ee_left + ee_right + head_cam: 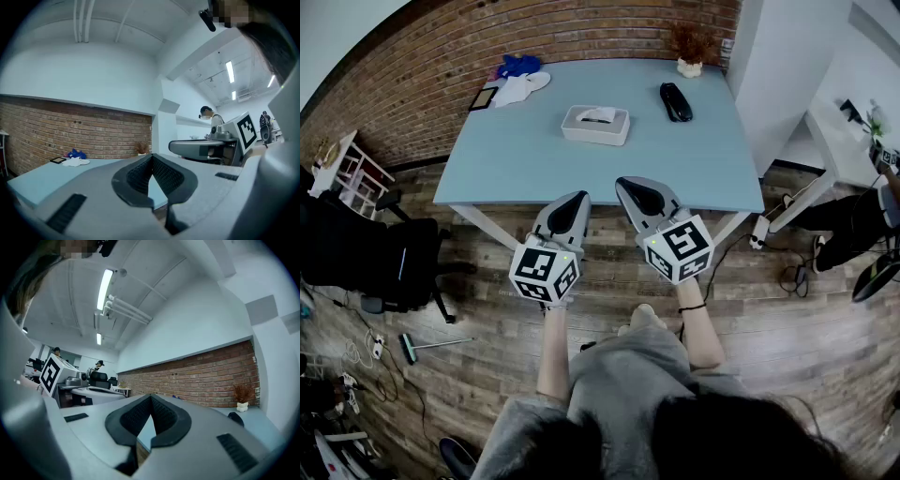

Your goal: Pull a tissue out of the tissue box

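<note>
The white tissue box, with a tissue sticking out of its top slot, stands near the middle of the light blue table. Both grippers hover side by side over the floor just short of the table's near edge, well apart from the box. My left gripper is shut with nothing in it, its tips meeting in the left gripper view. My right gripper is likewise shut and empty. Neither gripper view shows the box, as the jaws hide it.
A black oblong object lies right of the box, a small potted plant at the far right corner. Blue and white cloths and a dark tablet sit far left. A black chair stands left of the table.
</note>
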Available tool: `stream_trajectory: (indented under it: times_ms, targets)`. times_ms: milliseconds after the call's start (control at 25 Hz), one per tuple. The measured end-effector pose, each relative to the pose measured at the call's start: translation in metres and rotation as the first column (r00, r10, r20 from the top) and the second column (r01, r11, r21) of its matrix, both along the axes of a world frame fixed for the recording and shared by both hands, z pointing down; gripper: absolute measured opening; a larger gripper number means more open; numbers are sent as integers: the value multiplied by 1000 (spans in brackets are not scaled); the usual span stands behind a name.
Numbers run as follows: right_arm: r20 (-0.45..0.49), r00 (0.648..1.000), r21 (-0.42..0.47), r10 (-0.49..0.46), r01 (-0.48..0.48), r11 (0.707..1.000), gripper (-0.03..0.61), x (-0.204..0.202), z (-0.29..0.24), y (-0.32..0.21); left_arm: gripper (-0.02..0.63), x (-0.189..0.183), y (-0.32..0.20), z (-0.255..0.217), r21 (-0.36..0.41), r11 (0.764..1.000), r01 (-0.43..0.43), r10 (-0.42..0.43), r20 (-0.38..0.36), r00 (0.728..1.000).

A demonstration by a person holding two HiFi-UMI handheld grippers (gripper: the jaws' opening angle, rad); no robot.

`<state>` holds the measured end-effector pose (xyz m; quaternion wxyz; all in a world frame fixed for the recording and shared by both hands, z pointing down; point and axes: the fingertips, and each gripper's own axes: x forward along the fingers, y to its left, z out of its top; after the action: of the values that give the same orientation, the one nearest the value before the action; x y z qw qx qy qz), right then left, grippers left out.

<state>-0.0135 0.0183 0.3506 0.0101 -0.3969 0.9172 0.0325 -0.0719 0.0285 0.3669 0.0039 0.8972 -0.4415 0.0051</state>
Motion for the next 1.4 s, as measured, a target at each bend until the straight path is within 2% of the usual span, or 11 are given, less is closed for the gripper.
stream_trajectory:
  times_ms: [480, 680, 880, 1040, 1400]
  targets:
    - [7, 1000, -10, 26, -26, 1000, -2, -1, 3, 3, 3, -2, 5, 5, -3, 1000, -13, 13, 18, 1000]
    - [69, 996, -34, 65, -62, 997, -2, 19, 7, 4, 3, 11, 3, 10, -17, 999, -42, 42, -4, 999]
    - [44, 995, -52, 86, -84, 995, -2, 28, 14, -1, 3, 21, -1, 20, -42, 997, -63, 63, -11, 998]
    - [37, 995, -52, 97, -95, 994, -2, 33, 16, -14, 3, 26, -11, 26, -56, 996, -68, 68, -7, 998]
    - [36, 997, -82, 64, -61, 995, -2, 17, 22, -59, 3, 7, -53, 28, -73, 997, -23, 21, -36, 999]
